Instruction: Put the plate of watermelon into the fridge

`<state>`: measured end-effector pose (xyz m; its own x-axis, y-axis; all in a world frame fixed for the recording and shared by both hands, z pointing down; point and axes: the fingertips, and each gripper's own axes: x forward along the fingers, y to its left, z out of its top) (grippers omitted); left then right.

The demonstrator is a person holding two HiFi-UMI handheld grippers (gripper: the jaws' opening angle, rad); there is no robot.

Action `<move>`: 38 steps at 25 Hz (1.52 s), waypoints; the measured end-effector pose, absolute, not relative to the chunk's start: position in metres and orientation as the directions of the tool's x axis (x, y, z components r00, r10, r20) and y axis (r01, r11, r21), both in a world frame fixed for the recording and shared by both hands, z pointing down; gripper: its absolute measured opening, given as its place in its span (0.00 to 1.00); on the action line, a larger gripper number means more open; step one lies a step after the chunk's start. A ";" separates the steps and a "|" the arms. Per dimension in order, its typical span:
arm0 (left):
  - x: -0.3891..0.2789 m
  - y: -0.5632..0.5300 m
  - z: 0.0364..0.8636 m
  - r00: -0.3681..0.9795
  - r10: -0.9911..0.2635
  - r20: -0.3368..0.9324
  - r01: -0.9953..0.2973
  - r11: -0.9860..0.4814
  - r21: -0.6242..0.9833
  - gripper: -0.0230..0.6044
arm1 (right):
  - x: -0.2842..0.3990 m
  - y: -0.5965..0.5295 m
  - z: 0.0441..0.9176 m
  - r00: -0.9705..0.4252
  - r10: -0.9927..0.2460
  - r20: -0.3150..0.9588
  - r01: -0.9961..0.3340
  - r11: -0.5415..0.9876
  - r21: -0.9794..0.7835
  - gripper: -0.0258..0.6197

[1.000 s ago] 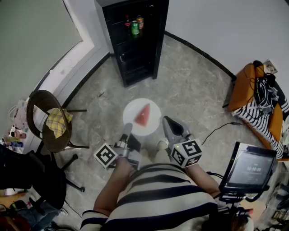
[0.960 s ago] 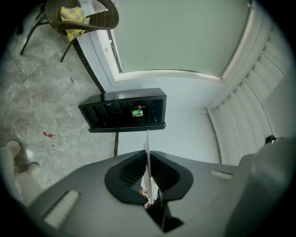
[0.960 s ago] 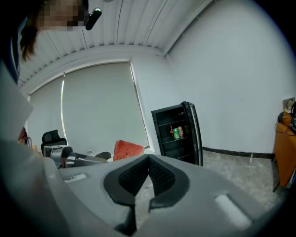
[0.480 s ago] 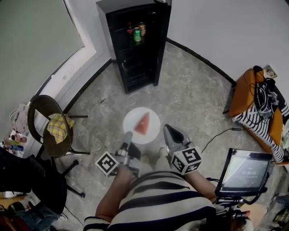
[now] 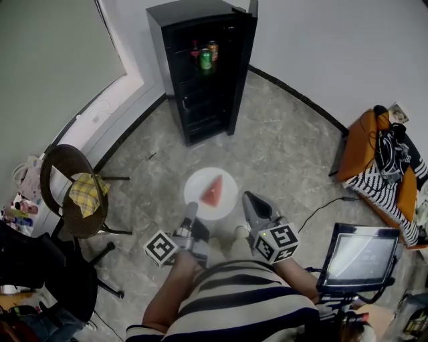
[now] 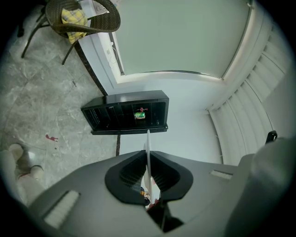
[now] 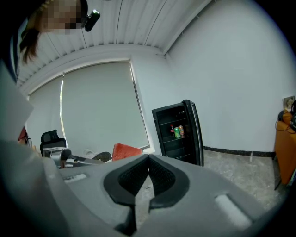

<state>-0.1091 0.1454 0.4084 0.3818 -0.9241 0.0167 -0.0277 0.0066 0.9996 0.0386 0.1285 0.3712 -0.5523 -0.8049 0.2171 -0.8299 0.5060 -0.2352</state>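
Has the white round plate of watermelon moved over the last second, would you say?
No: the white round plate keeps about the same gap to the black fridge.

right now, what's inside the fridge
On one upper shelf of the open fridge stand a green can, an orange can and a dark bottle. The lower shelves are too dark to tell what, if anything, they hold.

grey marbled floor (image 5: 294, 147), white walls (image 5: 334, 40), wicker chair (image 5: 55, 175) at left, orange seat (image 5: 354, 143) at right
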 end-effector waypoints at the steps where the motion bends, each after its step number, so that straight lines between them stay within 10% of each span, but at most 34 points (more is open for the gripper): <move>1: -0.111 0.146 0.411 0.379 -0.925 0.023 -0.030 0.013 0.999 0.06 | 0.037 0.127 0.370 -0.553 -0.805 0.215 -0.829 0.507 -0.234 0.04; 38: -0.097 0.022 0.438 0.305 -0.952 0.026 -0.017 0.022 1.000 0.06 | 0.042 -0.007 0.395 -0.594 -0.778 0.204 -0.804 0.561 -0.198 0.04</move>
<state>-0.0973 0.0220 0.4378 0.3054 -0.9519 0.0263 -0.0175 0.0220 0.9996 0.0422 -0.0075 0.3952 -0.5940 -0.7783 0.2036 -0.8035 0.5613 -0.1982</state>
